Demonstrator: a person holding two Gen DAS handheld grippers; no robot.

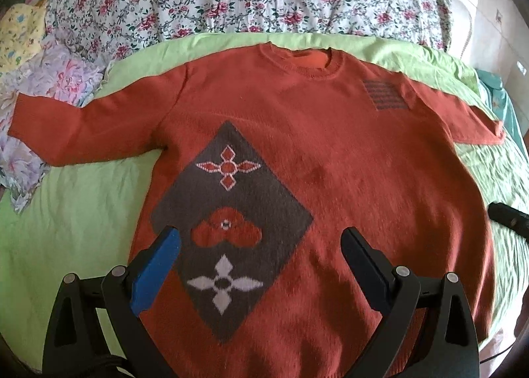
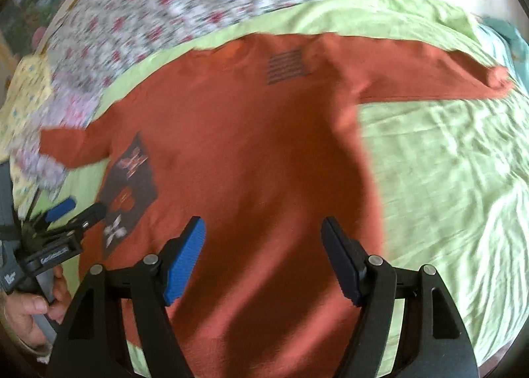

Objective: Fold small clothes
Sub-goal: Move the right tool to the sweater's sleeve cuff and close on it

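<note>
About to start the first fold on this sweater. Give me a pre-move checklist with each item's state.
1. Orange sweater lies flat, front up: ok.
2. Both sleeves spread out to the sides: ok.
3. Left gripper open, nothing between its pads: ok.
4. Right gripper open and empty: ok.
5. Green sheet beside the sweater free of other items: ok.
6. Bottom hem straight: cannot tell, hidden behind the grippers.
</note>
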